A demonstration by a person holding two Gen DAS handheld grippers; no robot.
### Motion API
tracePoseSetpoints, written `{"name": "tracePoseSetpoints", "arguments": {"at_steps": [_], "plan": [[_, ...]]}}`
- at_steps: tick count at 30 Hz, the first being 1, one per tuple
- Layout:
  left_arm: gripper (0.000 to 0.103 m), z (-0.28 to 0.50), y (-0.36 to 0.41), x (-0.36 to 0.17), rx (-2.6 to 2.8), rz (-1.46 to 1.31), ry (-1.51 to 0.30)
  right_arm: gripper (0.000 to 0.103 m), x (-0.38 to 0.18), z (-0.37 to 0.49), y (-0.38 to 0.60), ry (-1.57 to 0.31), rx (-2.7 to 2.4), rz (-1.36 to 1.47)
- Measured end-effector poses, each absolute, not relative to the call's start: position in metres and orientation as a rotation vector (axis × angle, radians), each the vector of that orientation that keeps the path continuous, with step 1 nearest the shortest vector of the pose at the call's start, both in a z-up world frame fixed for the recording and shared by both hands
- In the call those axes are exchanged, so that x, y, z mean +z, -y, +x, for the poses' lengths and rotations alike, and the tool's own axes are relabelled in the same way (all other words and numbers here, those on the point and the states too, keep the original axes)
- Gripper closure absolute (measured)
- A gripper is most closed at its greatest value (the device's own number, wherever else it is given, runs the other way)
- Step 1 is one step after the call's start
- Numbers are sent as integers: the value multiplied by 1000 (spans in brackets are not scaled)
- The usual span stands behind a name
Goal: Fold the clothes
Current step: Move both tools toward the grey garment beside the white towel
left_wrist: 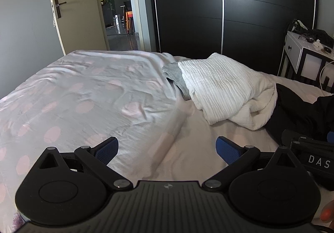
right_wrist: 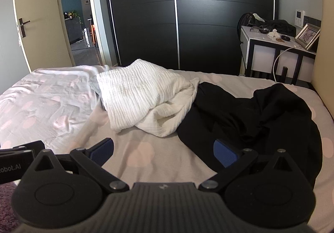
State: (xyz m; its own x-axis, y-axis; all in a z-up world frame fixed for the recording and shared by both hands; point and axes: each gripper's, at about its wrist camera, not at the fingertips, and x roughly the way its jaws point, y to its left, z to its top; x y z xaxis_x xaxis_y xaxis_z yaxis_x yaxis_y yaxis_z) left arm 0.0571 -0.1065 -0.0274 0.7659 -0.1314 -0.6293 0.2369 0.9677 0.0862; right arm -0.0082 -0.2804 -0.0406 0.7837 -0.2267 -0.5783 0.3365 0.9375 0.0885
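Crumpled black fabric garment (right_wrist: 261, 116) looked soft and limp, best pinched at its near hem; left gripper (left_wrist: 167, 150) and right gripper (right_wrist: 163, 149) gaped empty.

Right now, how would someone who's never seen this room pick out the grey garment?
Start at the bed, then find the crumpled white garment in its middle. The grey garment pokes out from under its door-side edge: a small, smooth grey patch, unlike the ribbed white cloth or the black garment.

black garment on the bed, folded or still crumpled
Crumpled, not folded. The black garment lies in a loose heap with irregular creases beside the white garment, and both grippers, left and right, are open and empty.
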Motion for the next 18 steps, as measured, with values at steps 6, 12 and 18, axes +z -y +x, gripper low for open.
{"name": "tracePoseSetpoints", "arguments": {"at_steps": [6, 12, 18], "plan": [[1, 63, 109, -32, -200, 166, -688, 1, -46, -1, 285, -621, -312, 192], [1, 64, 109, -36, -200, 169, -696, 1, -49, 2, 285, -636, -311, 191], [1, 64, 109, -36, -195, 166, -694, 1, -49, 3, 284, -635, -309, 187]]}}
